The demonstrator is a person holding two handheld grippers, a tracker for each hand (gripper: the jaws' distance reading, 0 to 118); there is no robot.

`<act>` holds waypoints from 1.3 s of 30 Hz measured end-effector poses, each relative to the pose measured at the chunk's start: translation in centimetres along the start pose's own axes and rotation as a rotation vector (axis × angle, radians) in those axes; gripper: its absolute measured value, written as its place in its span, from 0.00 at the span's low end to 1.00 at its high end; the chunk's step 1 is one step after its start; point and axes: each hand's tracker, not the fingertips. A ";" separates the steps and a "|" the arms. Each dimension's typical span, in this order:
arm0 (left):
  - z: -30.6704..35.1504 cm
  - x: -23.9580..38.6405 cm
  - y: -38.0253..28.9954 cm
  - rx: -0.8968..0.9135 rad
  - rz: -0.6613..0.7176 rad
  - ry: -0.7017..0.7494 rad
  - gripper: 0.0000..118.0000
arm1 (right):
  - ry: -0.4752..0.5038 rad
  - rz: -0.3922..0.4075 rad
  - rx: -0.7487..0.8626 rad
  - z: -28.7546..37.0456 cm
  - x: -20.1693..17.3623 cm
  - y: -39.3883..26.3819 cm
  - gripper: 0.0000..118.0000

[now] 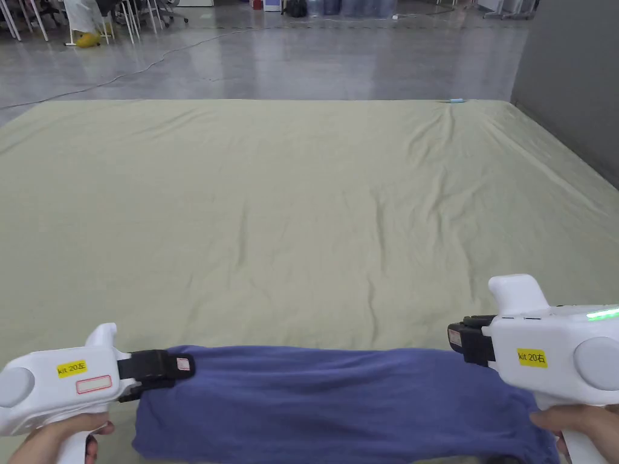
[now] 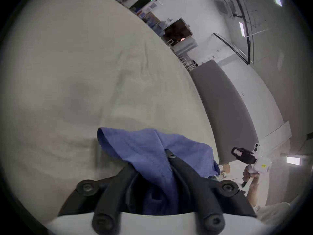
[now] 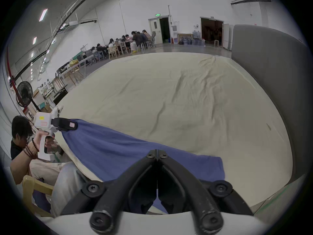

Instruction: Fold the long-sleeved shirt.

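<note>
Blue shirt (image 1: 326, 399) at near edge of sheet-covered tabletop (image 1: 290, 199). Left tool (image 1: 181, 365) clamps shirt's left corner; right tool (image 1: 454, 339) at right corner, jaws closed, grip unclear.

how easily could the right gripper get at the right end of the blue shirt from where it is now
Probably easily: the right gripper sits shut just above the blue shirt at its right end, nothing between them. It would need to open first.
</note>
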 end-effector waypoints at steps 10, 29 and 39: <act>11.2 -4.5 3.3 0.177 0.053 0.352 0.03 | -0.003 0.010 0.001 0.2 0.2 0.2 0.00; -0.9 16.7 -0.9 -0.063 0.001 -0.105 0.03 | 0.018 -0.007 0.004 0.1 0.2 0.1 0.00; -17.5 19.4 -5.1 -0.340 -0.040 -0.008 0.03 | 0.010 -0.017 -0.006 0.0 1.1 -0.7 0.00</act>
